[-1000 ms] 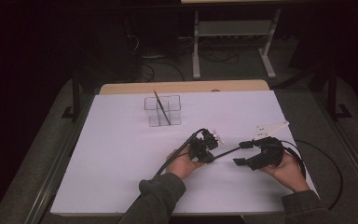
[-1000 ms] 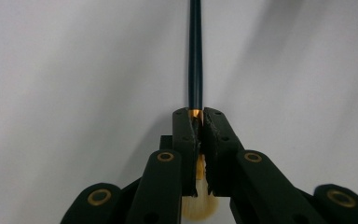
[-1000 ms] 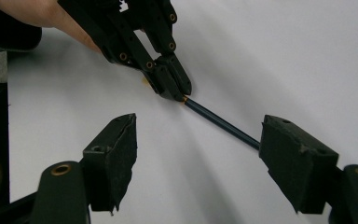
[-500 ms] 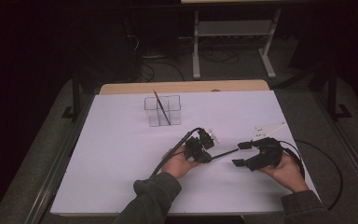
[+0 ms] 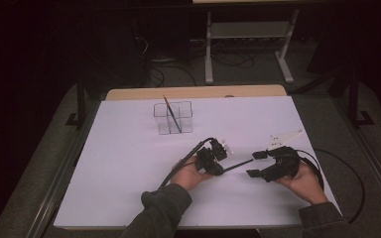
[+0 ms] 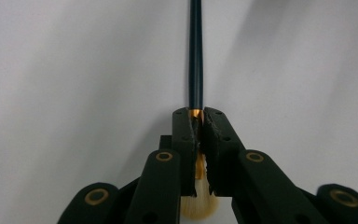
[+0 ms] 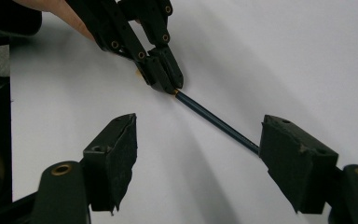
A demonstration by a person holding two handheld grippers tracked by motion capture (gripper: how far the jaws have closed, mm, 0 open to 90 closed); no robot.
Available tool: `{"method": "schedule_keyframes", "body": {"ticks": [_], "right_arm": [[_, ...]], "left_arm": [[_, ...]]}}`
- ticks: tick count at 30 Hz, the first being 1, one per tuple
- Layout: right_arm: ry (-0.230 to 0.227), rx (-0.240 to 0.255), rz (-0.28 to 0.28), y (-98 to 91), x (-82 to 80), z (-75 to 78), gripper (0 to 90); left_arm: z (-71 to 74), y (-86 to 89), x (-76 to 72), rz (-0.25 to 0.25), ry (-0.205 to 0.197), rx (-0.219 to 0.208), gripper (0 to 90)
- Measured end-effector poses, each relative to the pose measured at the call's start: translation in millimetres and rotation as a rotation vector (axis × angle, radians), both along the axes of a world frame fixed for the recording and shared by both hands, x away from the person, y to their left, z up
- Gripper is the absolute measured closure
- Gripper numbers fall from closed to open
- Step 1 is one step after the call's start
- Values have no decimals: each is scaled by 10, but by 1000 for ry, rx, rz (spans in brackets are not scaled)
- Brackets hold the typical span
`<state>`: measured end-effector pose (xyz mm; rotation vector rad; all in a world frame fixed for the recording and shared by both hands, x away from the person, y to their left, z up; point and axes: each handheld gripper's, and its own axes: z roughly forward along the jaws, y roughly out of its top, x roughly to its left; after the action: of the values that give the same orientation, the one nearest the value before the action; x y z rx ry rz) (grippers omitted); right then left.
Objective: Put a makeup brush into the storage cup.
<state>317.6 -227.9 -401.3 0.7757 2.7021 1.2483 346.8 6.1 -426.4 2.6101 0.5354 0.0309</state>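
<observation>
A paintbrush (image 6: 196,56) with a dark blue handle, a gold ferrule and pale bristles (image 6: 199,205) lies low over the white sheet (image 5: 129,163). My left gripper (image 6: 199,114) is shut on its ferrule, with the bristles behind the pads. In the high view the left gripper (image 5: 222,171) points right and the paintbrush (image 5: 238,164) reaches toward my right gripper (image 5: 257,164). The right gripper (image 7: 200,135) stands open and wide. The handle (image 7: 214,122) runs from the left gripper (image 7: 175,86) to the edge of one right pad, which hides its end.
A clear divided holder (image 5: 173,118) stands at the back of the sheet with another thin brush (image 5: 172,115) leaning in it. Black cables trail from both grippers; one loops off the sheet's right side (image 5: 349,178). A wooden table edge (image 5: 193,92) lies behind.
</observation>
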Motion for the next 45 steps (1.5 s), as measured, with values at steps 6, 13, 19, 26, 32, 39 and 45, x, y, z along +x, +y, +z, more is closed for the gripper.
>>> {"method": "schedule_keyframes", "body": {"ticks": [6, 13, 19, 26, 32, 39, 45], "right_arm": [[-3, 1, 2, 3, 1, 2, 267], [1, -4, 7, 18, 4, -4, 267], [1, 1, 12, 11, 8, -8, 270], [3, -4, 15, 32, 0, -9, 270], [1, -10, 26, 74, 0, -3, 270], [-13, -12, 54, 156, -3, 57, 272], [-20, -19, 80, 225, -5, 159, 272]], "left_arm": [[-9, 9, -36, -2, -10, -8, 784], [-8, 4, -41, -12, -23, -3, 839], [7, 27, -5, -29, -3, -6, 840], [57, 84, 1, -44, 5, 3, 841], [114, 157, -10, -40, 4, -13, 841], [217, 272, -36, -57, -1, -11, 841], [348, 407, -100, -74, -11, -19, 841]]}}
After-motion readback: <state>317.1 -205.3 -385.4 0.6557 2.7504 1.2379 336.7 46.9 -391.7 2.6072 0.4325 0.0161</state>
